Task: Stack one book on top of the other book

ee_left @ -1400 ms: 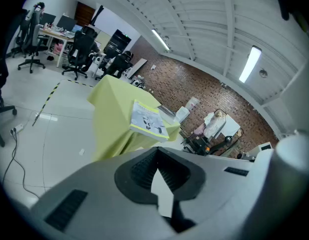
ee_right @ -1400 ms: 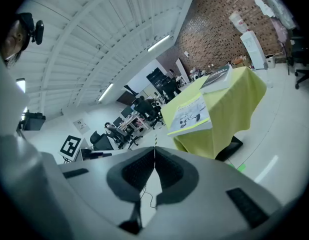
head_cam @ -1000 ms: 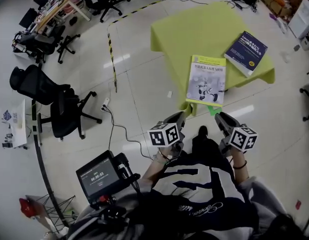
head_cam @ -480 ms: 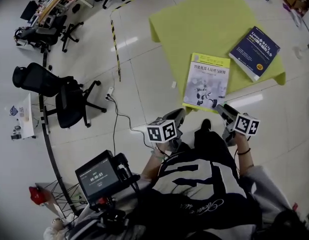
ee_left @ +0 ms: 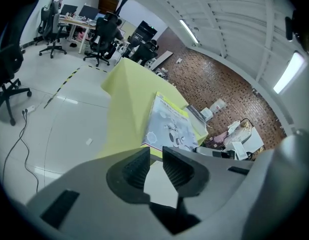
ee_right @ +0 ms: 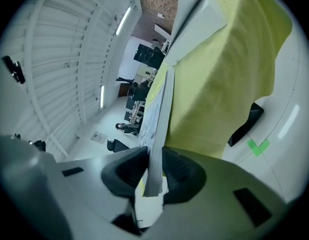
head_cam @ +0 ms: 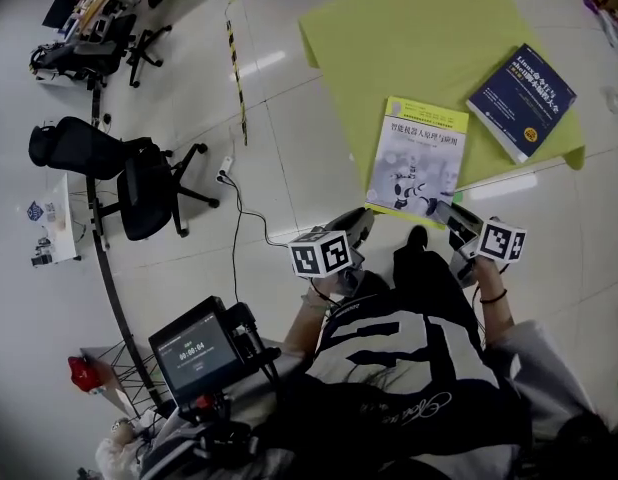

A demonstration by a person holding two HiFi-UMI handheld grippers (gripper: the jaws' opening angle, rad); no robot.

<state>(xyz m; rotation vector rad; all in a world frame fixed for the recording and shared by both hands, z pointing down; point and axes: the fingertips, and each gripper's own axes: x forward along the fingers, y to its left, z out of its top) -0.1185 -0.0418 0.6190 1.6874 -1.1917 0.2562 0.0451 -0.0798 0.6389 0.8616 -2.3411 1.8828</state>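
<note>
Thin glossy yellow-edged book [head_cam: 417, 158] overhangs matte yellow cloth [head_cam: 409, 38]; rectangular blue book [head_cam: 521, 88] at 2 o'clock. Right gripper [ee_right: 154, 156], jaws just closing, pinches yellow-edged book's 5 o'clock corner. Left gripper [ee_left: 155, 153], jaws just parted, empty, tilted down.

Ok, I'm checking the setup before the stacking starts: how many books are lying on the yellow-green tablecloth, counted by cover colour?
Yellow-and-white book: 1
Dark blue book: 1
Total: 2 books on the yellow-green tablecloth
</note>
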